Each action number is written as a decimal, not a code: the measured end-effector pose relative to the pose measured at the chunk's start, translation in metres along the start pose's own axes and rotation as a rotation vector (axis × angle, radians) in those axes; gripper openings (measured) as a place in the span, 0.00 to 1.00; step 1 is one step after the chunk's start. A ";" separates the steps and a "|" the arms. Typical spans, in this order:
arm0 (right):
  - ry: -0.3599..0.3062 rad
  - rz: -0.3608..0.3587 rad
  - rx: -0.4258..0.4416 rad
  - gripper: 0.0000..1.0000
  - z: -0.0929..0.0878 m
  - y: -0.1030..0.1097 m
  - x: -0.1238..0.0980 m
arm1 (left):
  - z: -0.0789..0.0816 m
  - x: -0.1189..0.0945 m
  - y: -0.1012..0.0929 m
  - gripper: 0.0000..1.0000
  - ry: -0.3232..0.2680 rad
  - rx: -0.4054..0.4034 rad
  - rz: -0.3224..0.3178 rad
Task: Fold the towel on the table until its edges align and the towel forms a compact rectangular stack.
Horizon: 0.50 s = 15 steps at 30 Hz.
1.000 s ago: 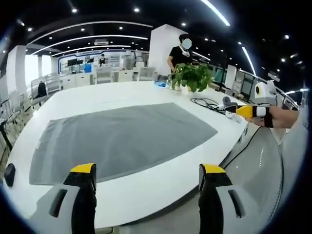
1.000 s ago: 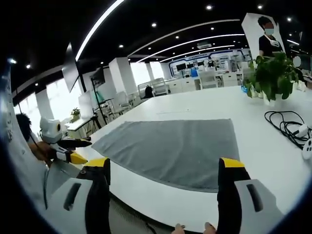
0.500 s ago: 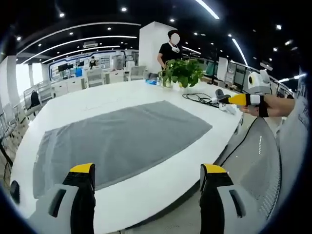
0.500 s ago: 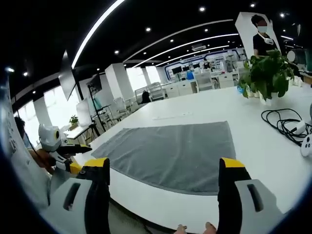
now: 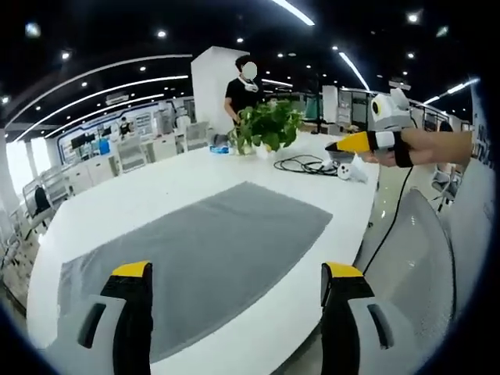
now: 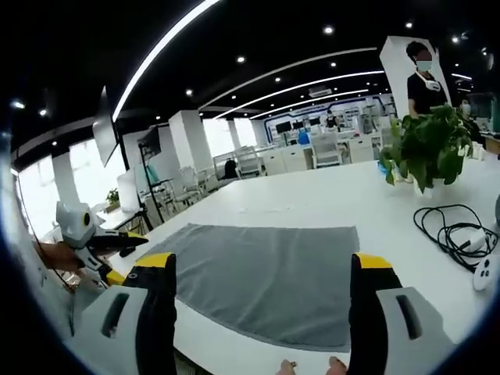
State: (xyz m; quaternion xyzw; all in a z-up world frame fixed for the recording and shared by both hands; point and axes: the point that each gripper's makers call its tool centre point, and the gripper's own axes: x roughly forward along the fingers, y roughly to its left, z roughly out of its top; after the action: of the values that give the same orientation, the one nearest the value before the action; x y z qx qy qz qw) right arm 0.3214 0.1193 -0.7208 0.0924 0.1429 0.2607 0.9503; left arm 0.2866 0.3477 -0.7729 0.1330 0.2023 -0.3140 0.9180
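- The left hand-held gripper (image 5: 238,293) is held with its yellow-tipped jaws spread wide and nothing between them, above the near edge of the white table (image 5: 141,195).
- The right hand-held gripper (image 6: 266,285) is likewise spread and empty, poised over the near table edge in its own view; its yellow tip is also seen at the upper right of the left gripper view.
- The flat grey rectangular towel (image 5: 195,258) is laid out fully unfolded on the table, ahead of both pairs of jaws and untouched by either.
- Beyond the towel, a black coiled cable (image 6: 449,234), a small white device (image 6: 486,273) and a green potted plant (image 6: 426,148) are set well apart from it.
- No fold is judged to have been made yet.
- A skewed fold is likely if the two corners are pinched unevenly, or if only the top fibres are caught and the cloth slips free mid-lift.
- The towel could be dragged off the near edge if it is pulled before being lifted.
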 end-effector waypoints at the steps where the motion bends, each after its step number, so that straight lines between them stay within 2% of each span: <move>1: 0.000 0.003 -0.002 0.93 0.002 0.000 0.000 | 0.001 0.004 -0.002 0.91 0.002 0.009 -0.010; 8: -0.012 -0.007 -0.028 0.93 0.015 -0.014 0.002 | 0.016 0.032 -0.025 0.90 -0.004 0.042 -0.079; 10: -0.005 -0.014 -0.034 0.93 0.016 -0.021 0.004 | 0.026 0.041 -0.030 0.86 -0.031 0.025 -0.094; 12: -0.003 -0.019 -0.044 0.93 0.020 -0.027 0.005 | 0.034 0.050 -0.035 0.87 -0.050 0.019 -0.121; 15: -0.013 -0.026 -0.061 0.93 0.030 -0.034 0.006 | 0.043 0.064 -0.047 0.87 -0.052 0.060 -0.160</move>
State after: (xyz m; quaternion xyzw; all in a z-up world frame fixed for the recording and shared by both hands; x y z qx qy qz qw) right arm 0.3515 0.0904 -0.7026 0.0634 0.1301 0.2519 0.9569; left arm 0.3152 0.2625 -0.7698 0.1358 0.1791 -0.3958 0.8904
